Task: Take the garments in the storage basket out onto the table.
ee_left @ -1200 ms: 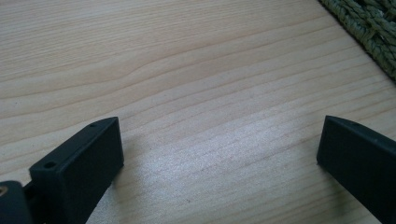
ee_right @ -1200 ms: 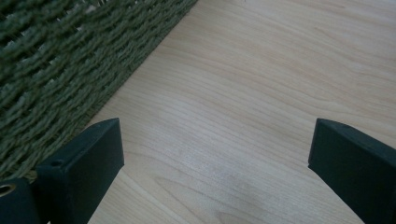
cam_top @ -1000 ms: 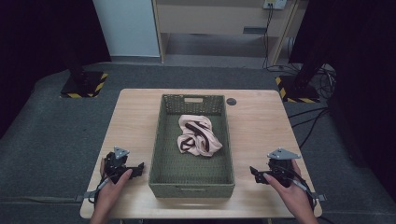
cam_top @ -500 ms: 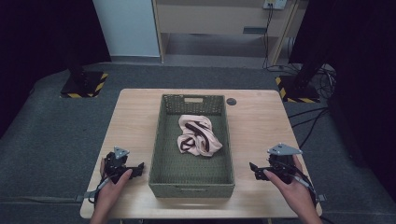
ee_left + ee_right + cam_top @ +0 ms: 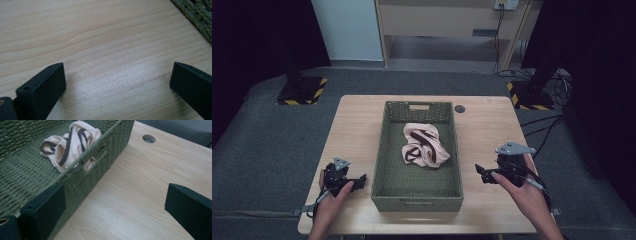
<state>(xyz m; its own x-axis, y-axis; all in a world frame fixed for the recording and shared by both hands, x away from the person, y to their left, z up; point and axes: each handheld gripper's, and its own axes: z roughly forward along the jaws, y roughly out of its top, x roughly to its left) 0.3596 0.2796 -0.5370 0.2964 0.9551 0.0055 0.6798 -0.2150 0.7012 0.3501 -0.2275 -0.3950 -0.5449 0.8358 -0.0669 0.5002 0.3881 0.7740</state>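
Since a second ago my right gripper (image 5: 482, 175) is sitting slightly higher and further in toward the basket (image 5: 417, 202), while my left gripper (image 5: 361, 181) is staying put beside the basket's near left corner. Both claws are released, jaws standing wide apart with nothing between them but bare wood. I am seeing the green woven basket lying lengthwise down the middle of the table (image 5: 484, 130), its near end close to my edge. A crumpled pink cloth with dark straps (image 5: 424, 145) is resting inside, toward the middle and far half. In the right gripper view the basket wall (image 5: 100, 162) is running just beside my left-hand jaw, the cloth (image 5: 67, 145) showing over the rim. Open tabletop is lying on either side of the basket. A small round hole (image 5: 459, 108) is sitting near the far right corner of the basket.
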